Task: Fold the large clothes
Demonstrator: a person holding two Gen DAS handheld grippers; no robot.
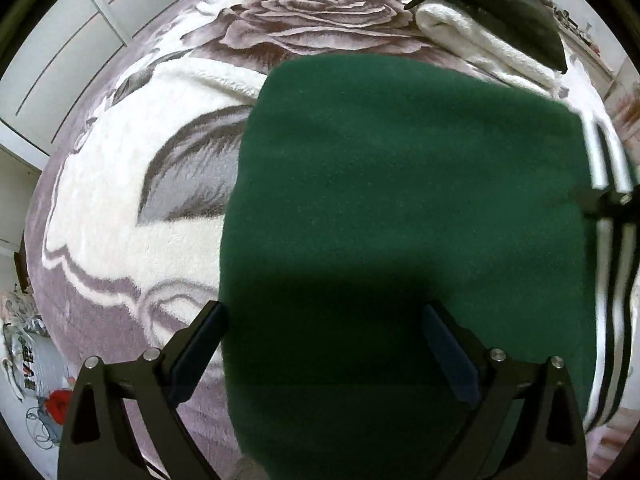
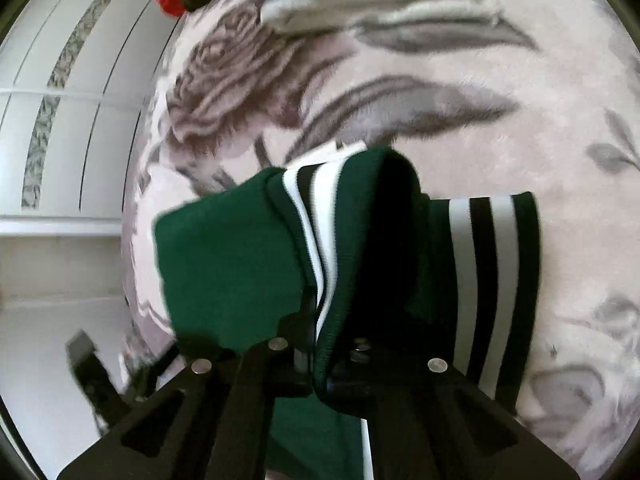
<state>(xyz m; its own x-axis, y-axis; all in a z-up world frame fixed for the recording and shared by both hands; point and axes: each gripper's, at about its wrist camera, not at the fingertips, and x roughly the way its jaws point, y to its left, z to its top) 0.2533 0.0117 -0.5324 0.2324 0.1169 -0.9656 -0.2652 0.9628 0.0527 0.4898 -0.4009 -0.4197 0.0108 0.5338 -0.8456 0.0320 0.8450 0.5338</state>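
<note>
The bed's plush rose-patterned blanket (image 1: 120,200) takes up nearly the whole scene, with white wardrobe doors (image 2: 72,120) along one side. On it lies the green fleece garment (image 1: 400,200), spread flat and broad, its long axis running straight away from the left gripper (image 1: 324,344) toward a folded white towel (image 1: 480,40) and a dark leather-looking item (image 1: 500,0) at the far end. The striped ribbed hem (image 1: 612,280) runs down the garment's right edge, and that is where the right gripper (image 2: 316,344) is: its jaws are pinched together on a fold of the striped band (image 2: 320,248), the cloth bunched and lifted in front of the lens. The left gripper hangs just over the near end of the garment with its fingers spread wide, holding nothing, one finger over the green cloth and the other past its left edge over bare blanket. I'd judge the fold goes from the right edge across toward the left, and there is open blanket on that side to lay it into; the towel pile sits close to the far right corner and could get in the way
</note>
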